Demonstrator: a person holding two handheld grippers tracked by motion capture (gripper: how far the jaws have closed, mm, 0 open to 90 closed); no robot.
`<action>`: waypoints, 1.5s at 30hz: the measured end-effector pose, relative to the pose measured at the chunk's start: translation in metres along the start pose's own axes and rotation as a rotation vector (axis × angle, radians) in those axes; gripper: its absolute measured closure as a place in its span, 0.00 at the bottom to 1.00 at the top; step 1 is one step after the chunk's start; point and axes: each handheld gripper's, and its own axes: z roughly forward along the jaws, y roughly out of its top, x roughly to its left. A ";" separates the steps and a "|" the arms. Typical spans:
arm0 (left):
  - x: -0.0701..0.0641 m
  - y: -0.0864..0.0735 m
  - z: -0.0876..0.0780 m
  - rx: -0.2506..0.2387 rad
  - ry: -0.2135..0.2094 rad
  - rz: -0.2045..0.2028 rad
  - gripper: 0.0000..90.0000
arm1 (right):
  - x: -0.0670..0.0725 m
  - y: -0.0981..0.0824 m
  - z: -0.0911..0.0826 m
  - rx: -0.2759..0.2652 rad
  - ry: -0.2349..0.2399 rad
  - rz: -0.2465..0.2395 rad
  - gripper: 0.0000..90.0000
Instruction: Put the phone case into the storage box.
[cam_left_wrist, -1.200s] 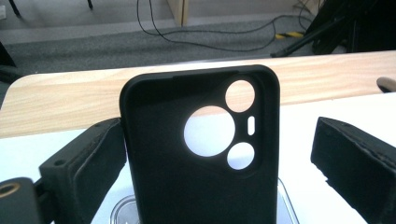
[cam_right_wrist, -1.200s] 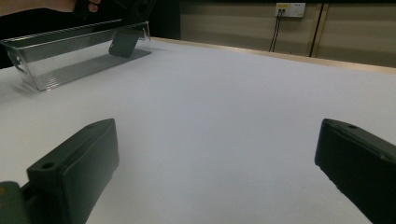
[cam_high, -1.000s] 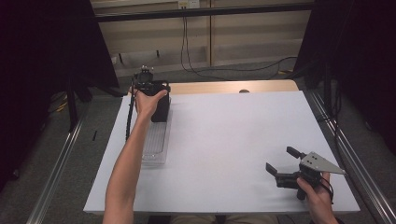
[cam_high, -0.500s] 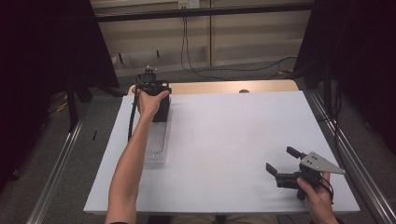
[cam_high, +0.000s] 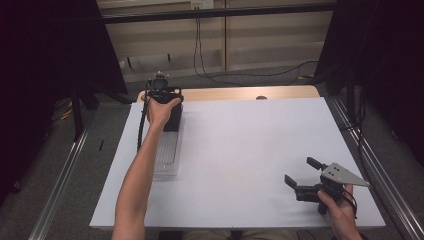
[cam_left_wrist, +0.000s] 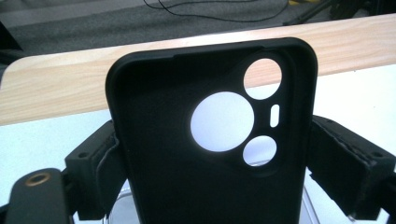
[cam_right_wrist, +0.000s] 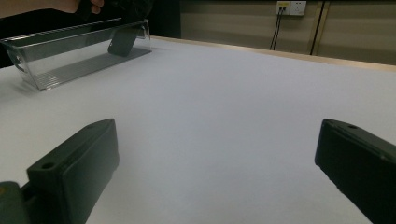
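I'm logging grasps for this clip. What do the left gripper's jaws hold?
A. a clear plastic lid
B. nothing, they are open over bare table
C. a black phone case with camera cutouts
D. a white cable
C: in the left gripper view the left gripper has its jaws closed on either side of a black phone case with round camera cutouts.

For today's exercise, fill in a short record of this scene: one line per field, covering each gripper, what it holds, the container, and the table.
Left gripper: shut on the black phone case, at the table's far left
Phone case: upright, camera cut-outs at top, lower end inside the clear tray
Clear tray: long, see-through, on the left of the table
Right gripper: open, holding nothing, low over the near right corner
Table: white sheet over a wooden top
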 end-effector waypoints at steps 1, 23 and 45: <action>-0.001 0.000 -0.001 -0.003 0.000 -0.004 0.14 | 0.000 0.000 0.000 0.000 0.000 -0.001 0.00; 0.006 -0.011 -0.032 -0.064 -0.005 0.026 0.15 | 0.002 0.000 0.001 0.005 0.009 -0.012 0.00; 0.000 -0.019 -0.042 -0.140 -0.015 0.021 0.15 | 0.003 0.000 0.001 0.009 0.010 -0.017 0.00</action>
